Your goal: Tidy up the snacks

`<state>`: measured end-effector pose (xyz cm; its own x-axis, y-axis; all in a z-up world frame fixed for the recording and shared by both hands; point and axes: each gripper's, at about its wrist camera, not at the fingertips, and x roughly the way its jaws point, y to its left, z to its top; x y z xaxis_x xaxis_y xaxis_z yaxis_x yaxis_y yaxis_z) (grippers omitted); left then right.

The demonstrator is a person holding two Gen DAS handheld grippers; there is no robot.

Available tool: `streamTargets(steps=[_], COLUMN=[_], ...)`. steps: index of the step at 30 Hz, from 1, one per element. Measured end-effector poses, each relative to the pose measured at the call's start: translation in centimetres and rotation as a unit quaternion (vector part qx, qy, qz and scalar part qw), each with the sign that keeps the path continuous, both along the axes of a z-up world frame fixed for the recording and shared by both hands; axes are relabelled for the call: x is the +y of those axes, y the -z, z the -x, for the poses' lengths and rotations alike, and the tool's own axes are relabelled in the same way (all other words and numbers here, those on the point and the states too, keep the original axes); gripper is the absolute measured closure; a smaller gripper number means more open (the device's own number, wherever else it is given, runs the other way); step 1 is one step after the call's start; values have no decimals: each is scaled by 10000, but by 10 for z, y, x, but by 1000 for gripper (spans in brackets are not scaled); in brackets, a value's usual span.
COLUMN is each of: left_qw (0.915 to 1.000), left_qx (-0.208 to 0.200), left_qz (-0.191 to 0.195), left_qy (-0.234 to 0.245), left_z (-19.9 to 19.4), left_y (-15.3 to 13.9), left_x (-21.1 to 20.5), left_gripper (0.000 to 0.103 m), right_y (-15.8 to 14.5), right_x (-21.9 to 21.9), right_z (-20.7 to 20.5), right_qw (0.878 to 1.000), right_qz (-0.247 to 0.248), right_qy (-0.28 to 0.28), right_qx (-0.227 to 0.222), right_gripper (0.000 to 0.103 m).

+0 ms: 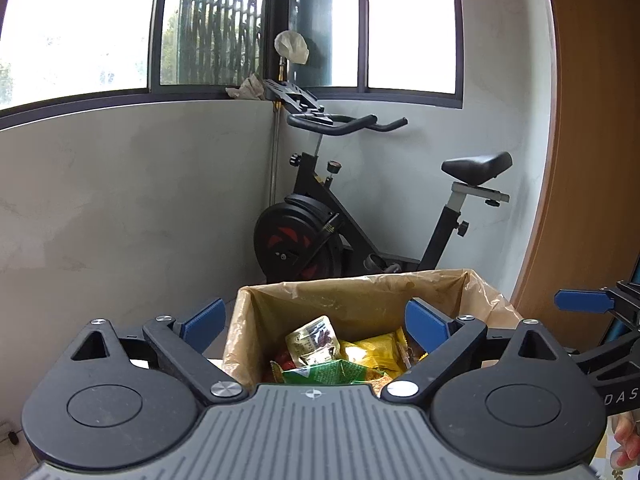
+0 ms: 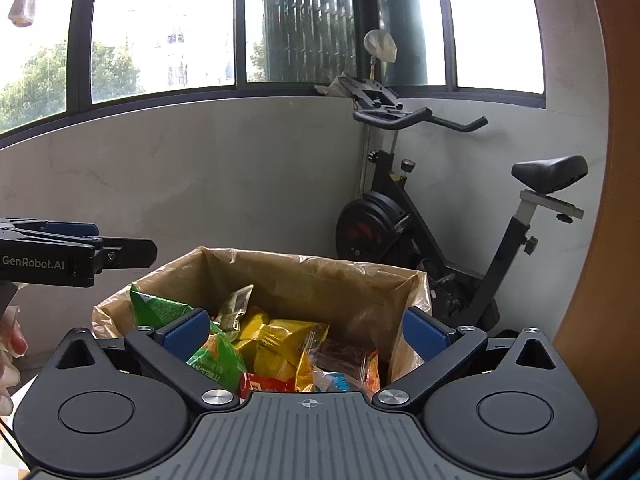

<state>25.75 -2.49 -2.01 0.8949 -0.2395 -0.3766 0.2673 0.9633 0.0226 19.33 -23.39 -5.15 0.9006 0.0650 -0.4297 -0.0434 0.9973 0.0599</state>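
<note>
Left gripper [image 1: 316,326] jaws spread wide, nothing between them. Right gripper [image 2: 306,330] jaws also wide, nothing held. Both sit just short of the bag-lined box [image 2: 280,276], aimed into it. Snack packets in the box: green [image 2: 216,356], yellow [image 2: 276,344], pale one [image 1: 314,340]. Exercise bike [image 1: 320,232] behind the box.

Right gripper [image 2: 306,330] spread wide and empty above a lined box [image 2: 320,276] heaped with snack packets: green bag [image 2: 216,356], yellow bags [image 2: 276,344]. Left gripper [image 2: 120,254] alongside at left. Exercise bike [image 2: 440,216] behind.
</note>
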Motion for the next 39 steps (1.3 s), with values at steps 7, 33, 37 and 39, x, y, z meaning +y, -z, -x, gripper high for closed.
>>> streamTargets(steps=[7, 33, 37, 39], left_qw=[9988, 9941, 9946, 9949], left_qx=[-215, -970, -902, -878], left_qz=[-74, -159, -152, -137], left_qy=[-428, -466, -485, -475], left_z=[30, 144, 143, 143], left_y=[-19, -79, -74, -73], left_x=[16, 16, 15, 17], left_gripper=[5, 5, 5, 5], right_y=[-24, -98, -102, -102], right_x=[16, 28, 29, 28], right_z=[31, 150, 155, 157], right_qw=[9996, 9955, 9951, 9948], right_qz=[188, -103, -90, -111], right_qy=[183, 613, 648, 673], right_qx=[-135, -717, -747, -759], right_gripper=[0, 0, 0, 0])
